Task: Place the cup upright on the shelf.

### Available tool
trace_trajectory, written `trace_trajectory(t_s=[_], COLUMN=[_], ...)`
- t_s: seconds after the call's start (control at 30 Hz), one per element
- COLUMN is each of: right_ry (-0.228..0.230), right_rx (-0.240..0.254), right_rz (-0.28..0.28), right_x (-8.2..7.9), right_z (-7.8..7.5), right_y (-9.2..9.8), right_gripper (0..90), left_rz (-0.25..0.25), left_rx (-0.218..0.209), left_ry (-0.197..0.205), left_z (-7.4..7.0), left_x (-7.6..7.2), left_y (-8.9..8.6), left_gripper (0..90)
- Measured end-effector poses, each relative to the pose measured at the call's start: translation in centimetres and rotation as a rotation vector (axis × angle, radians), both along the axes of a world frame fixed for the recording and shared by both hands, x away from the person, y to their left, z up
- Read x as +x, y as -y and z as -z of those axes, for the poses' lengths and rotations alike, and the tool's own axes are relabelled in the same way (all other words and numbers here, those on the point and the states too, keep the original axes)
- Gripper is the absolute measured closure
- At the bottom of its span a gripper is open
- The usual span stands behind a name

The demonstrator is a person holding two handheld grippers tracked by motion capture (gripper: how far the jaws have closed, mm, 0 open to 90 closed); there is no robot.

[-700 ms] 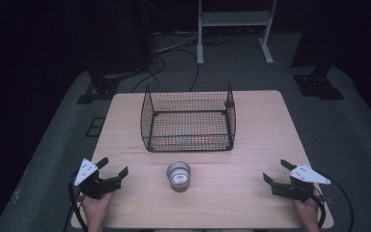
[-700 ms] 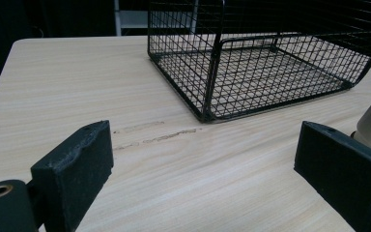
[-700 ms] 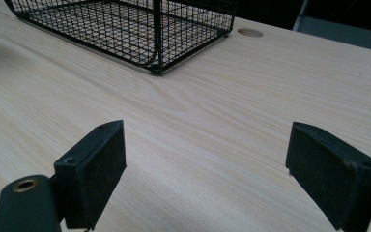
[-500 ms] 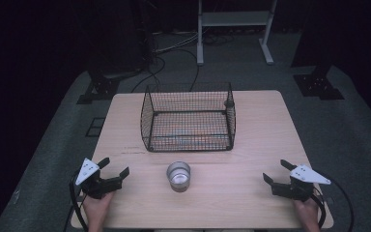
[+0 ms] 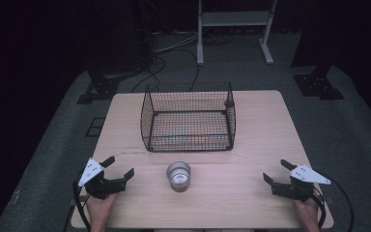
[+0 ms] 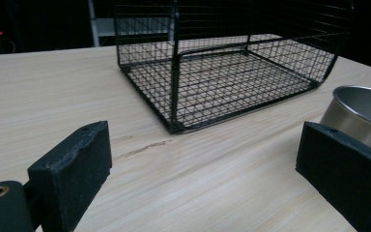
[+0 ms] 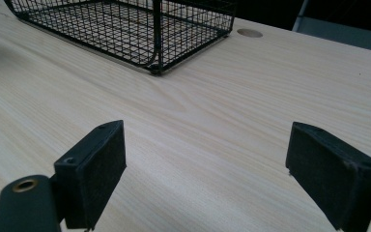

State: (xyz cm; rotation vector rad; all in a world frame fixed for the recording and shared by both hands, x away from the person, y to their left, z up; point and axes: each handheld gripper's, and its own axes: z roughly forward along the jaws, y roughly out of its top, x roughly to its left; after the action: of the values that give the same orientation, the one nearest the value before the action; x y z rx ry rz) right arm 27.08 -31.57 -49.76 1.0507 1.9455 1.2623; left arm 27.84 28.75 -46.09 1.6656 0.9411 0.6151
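A small steel cup (image 5: 178, 175) stands on the wooden table (image 5: 251, 145) near its front middle, just in front of a black wire basket (image 5: 189, 118) with nothing in it. My left gripper (image 5: 118, 166) rests low at the front left, open, nothing between its jaws; in the left gripper view (image 6: 203, 159) the cup (image 6: 362, 113) sits beyond the right-hand jaw and the basket (image 6: 222, 77) ahead. My right gripper (image 5: 275, 171) is at the front right, open and holding nothing; in the right gripper view (image 7: 205, 159) the basket corner (image 7: 154, 34) lies ahead to the left.
A round hole (image 7: 249, 33) marks the tabletop beyond the basket. Bare wood lies between each gripper and the cup. Behind the table, cables (image 5: 174, 53) and stand feet (image 5: 319, 84) sit on grey floor, with a white frame (image 5: 234, 24) at the back.
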Motion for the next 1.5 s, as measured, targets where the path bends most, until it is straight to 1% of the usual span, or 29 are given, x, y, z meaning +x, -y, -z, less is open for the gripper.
trace_trajectory(t_s=[0.33,0.37,0.4,0.43,0.63,0.67,0.7,0.73,0.77,0.8,0.83,0.87,0.93,0.97,1.0,1.03,1.07,1.2,1.23,1.3,1.37,1.4,1.43,1.47,1.5], right_ry=[0.000,0.001,0.001,0.001,0.003,0.003,0.002,0.002,0.003,0.003,0.003,0.003,0.003,0.003,0.003,0.003,0.003,0.002,0.001,0.001,0.002,0.002,-0.002,-0.002,0.000], right_rx=[-0.001,-0.001,-0.001,-0.002,-0.003,-0.003,-0.003,-0.003,-0.003,-0.003,-0.004,-0.004,-0.004,-0.004,-0.004,-0.004,-0.004,-0.004,-0.004,-0.004,-0.007,-0.007,-0.012,-0.012,-0.015], right_rz=[-0.001,-0.001,-0.001,-0.002,-0.004,-0.003,-0.004,-0.004,-0.004,-0.004,-0.004,-0.004,-0.004,-0.003,-0.003,-0.002,-0.002,0.001,0.003,0.003,0.001,0.001,0.003,0.003,0.001], right_x=[0.0,0.0,0.0,0.0,0.0,0.0,0.0,0.0,0.0,0.0,0.0,0.0,0.0,0.0,0.0,0.0,0.0,0.0,0.0,0.0,0.0,0.0,0.0,0.0,0.0], right_z=[0.0,0.0,0.0,0.0,0.0,0.0,0.0,0.0,0.0,0.0,0.0,0.0,0.0,0.0,0.0,0.0,0.0,0.0,0.0,0.0,0.0,0.0,0.0,0.0,0.0], right_y=[0.0,0.0,0.0,0.0,0.0,0.0,0.0,0.0,0.0,0.0,0.0,0.0,0.0,0.0,0.0,0.0,0.0,-0.1,-0.1,-0.1,-0.1,-0.1,-0.1,-0.1,-0.1], right_gripper=[13.5,13.5,13.5,13.5,13.5,13.5,13.5,13.5,13.5,13.5,13.5,13.5,13.5,13.5,13.5,13.5,13.5,13.5,13.5,13.5,13.5,13.5,13.5,13.5,13.5], left_rz=[0.049,0.056,0.056,0.068,0.098,0.103,0.124,0.124,0.139,0.139,0.152,0.152,0.168,0.178,0.188,0.213,0.213,0.264,0.287,0.296,0.309,0.315,0.335,0.335,0.351], left_rx=[0.018,0.034,0.034,0.045,0.060,0.059,0.039,0.039,0.014,0.014,0.003,0.003,-0.009,-0.007,-0.003,0.010,0.010,0.053,0.073,0.080,0.100,0.117,0.129,0.129,0.142], left_ry=[0.018,0.021,0.021,0.022,0.029,0.027,0.023,0.023,0.027,0.027,0.034,0.034,0.040,0.044,0.043,0.042,0.042,0.044,0.044,0.047,0.038,0.032,0.027,0.027,0.024], left_z=[-0.4,-0.4,-0.4,-0.5,-0.6,-0.6,-0.7,-0.7,-0.9,-0.9,-1.1,-1.1,-1.3,-1.3,-1.4,-1.5,-1.5,-1.8,-2.0,-2.1,-2.2,-2.3,-2.4,-2.4,-2.5], left_x=[-0.2,-0.2,-0.2,-0.2,-0.4,-0.4,-0.4,-0.4,-0.4,-0.4,-0.5,-0.5,-0.6,-0.7,-0.7,-0.8,-0.8,-1.0,-1.0,-1.0,-0.8,-0.7,-0.6,-0.6,-0.5], left_y=[1.2,1.5,1.5,1.8,2.5,2.6,2.7,2.7,2.7,2.7,2.8,2.8,3.0,3.1,3.3,3.8,3.8,4.9,5.4,5.6,6.0,6.2,6.5,6.5,6.9], left_gripper=[2.9,2.4,2.2,2.2,2.2,2.1,1.7,1.7,1.7,1.7,1.7,1.7,1.7,1.6,1.6,1.7,1.7,1.7,1.7,1.7,1.7,1.7,1.7,1.7,1.7])
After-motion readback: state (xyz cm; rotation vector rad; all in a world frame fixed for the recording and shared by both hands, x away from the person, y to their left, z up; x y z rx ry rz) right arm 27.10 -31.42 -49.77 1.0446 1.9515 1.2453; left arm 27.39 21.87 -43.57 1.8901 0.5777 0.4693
